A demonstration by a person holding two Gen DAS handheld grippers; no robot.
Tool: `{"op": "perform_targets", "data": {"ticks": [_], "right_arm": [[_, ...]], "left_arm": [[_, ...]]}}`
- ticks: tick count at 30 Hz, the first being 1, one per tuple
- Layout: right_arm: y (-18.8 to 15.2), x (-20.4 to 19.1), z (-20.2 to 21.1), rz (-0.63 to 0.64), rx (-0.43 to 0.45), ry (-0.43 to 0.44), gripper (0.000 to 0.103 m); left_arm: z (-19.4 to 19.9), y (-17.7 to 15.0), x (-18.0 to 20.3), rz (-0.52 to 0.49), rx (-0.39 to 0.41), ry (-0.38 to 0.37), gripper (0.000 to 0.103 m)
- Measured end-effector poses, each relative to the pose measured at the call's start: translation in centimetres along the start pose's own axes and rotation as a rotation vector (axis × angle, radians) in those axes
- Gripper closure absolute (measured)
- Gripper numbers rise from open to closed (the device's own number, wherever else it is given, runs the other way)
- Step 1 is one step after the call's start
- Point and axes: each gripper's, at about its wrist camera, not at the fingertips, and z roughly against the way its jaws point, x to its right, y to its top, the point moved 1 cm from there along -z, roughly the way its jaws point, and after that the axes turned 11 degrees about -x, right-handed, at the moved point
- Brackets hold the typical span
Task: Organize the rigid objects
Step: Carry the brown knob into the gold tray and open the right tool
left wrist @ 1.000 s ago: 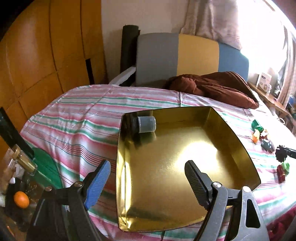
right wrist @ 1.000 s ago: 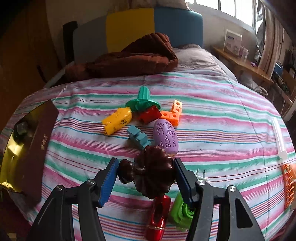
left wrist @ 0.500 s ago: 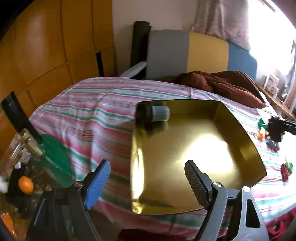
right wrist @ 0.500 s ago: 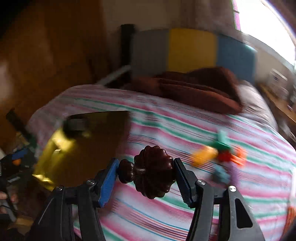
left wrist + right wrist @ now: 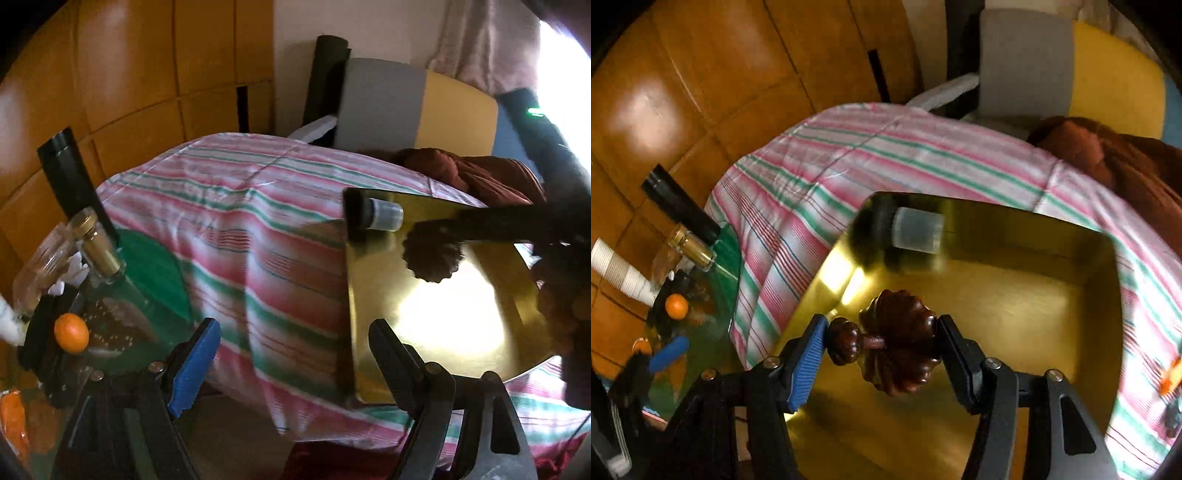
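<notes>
My right gripper (image 5: 881, 341) is shut on a dark brown carved wooden knob (image 5: 897, 341) and holds it above the gold tray (image 5: 1034, 295) on the striped bed. A small grey-capped container (image 5: 916, 234) lies in the tray's far left corner. In the left wrist view the knob (image 5: 432, 253) hangs over the tray (image 5: 376, 325) near the container (image 5: 384, 219), with the right gripper's dark body to the right. My left gripper (image 5: 291, 354) is open and empty, low at the bed's near edge, left of the tray.
A green glass side table (image 5: 147, 280) left of the bed holds a brass-capped bottle (image 5: 96, 245), an orange (image 5: 71, 332) and paper cups (image 5: 620, 273). A brown blanket (image 5: 1126, 162) lies at the headboard. Wooden panels stand behind.
My right gripper has swung left with the knob from the toy pile to above the tray. The left gripper has shifted left and lower, toward the bed's edge.
</notes>
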Motion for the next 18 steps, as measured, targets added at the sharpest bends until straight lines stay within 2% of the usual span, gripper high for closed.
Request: {"op": "perform_targets", "data": {"ticks": [3,7,12,15,18], "right_arm": [[1.9,-0.2,-2.2,-0.044,-0.032,0.014,0.042],[3.8,-0.2,-4.2,-0.127,-0.06,0.115,0.042],[4.1,-0.1,-5.2,-0.167,-0.072,0.105,0.041],[3.8,0.3,-4.7,-0.17,-0.061,0.107,0.034],[3.5,0.7,-3.4,-0.169,-0.034,0.112,0.033]], "left_arm": [[-0.3,0.1,-0.8,0.023,-0.002,-0.002,0.02],[-0.6,0.0,-1.1,0.032,-0.011,-0.008,0.02],[-0.9,-0.1,-1.1,0.026,-0.016,-0.008,0.02],[-1.0,-0.1,-1.0,0.026,-0.018,-0.007,0.02],[-0.8,-0.1,-0.7,0.024,-0.016,-0.009,0.02]]}}
